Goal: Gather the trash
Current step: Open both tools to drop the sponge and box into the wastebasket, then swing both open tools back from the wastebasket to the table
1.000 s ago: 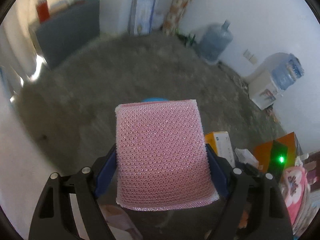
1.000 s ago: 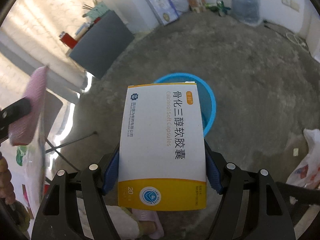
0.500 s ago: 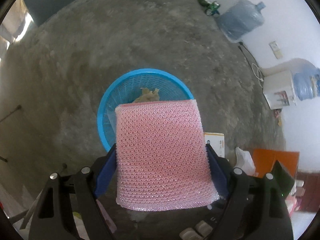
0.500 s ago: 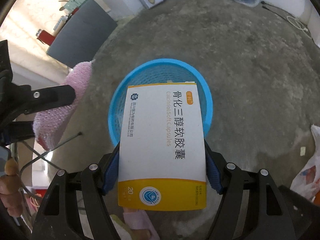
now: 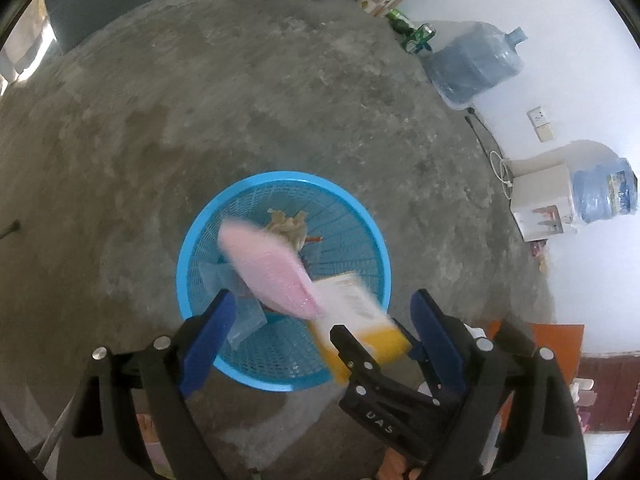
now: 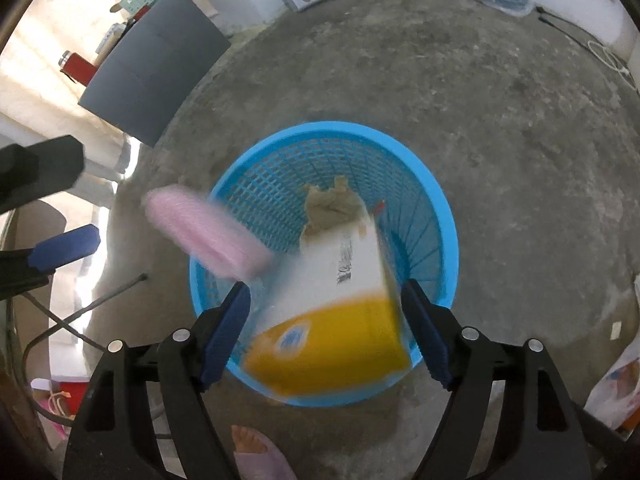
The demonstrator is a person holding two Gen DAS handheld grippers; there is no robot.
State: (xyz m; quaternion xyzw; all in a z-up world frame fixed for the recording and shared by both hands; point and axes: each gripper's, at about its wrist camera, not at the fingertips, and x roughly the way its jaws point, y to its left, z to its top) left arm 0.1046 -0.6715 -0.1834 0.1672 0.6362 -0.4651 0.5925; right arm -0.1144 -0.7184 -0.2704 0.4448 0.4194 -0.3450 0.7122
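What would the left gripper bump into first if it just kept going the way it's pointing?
Probably the falling pink sponge, blurred between the left gripper's open fingers; past it, the blue basket. Depth is hard to judge.

Left gripper (image 5: 320, 316), lower frame: jaws just opened wide, nothing between the blue pads. Pink foam pad (image 5: 266, 270), blurred, loose in mid-air over the blue basket (image 5: 192, 240) at centre. White-and-yellow box (image 5: 356, 312), blurred, at the basket's right rim. Right gripper (image 5: 372, 364), lower right, its black finger just below the box. Crumpled brown paper (image 5: 288, 224) inside the basket. Concrete floor (image 5: 240, 100). Water jug (image 5: 472, 64), upper right.
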